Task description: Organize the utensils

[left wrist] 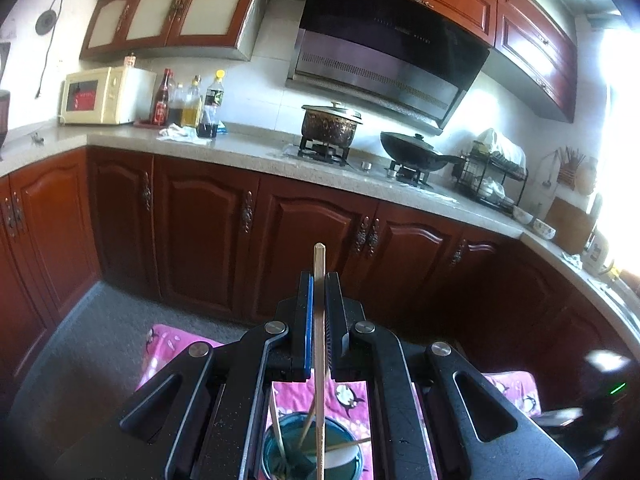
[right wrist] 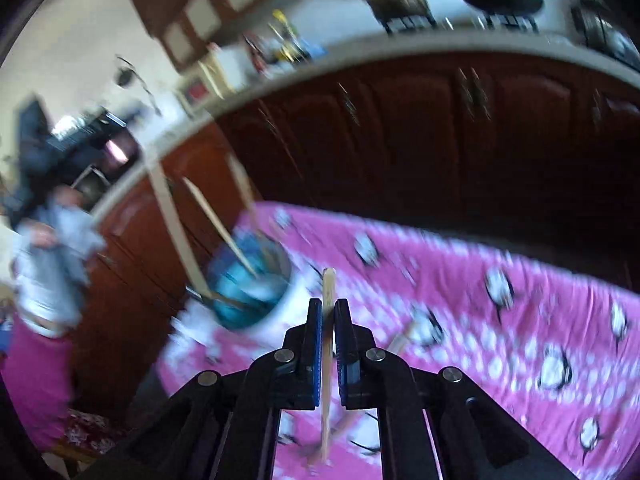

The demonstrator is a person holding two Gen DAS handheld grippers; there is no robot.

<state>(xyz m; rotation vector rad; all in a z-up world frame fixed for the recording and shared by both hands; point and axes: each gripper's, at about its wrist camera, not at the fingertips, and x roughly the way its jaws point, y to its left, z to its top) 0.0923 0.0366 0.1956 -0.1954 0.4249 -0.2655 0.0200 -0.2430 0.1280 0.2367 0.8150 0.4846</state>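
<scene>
Clamping one pale wooden chopstick (left wrist: 319, 320) each, the left gripper (left wrist: 319, 280) and right gripper (right wrist: 329, 308) are poising theirs for the round teal cup (left wrist: 308, 448) below.

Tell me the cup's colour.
Teal cup; clearest in the right wrist view.

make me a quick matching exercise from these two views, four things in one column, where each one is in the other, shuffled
Things:
1. chopstick
2. teal cup
3. lidded pot
4. microwave

Places:
A. on the stove burner
B. on the counter beside the bottles
C. clamped between the left gripper's fingers
D. on the pink cloth, holding several chopsticks

Pairs: 1-C, 2-D, 3-A, 4-B
</scene>
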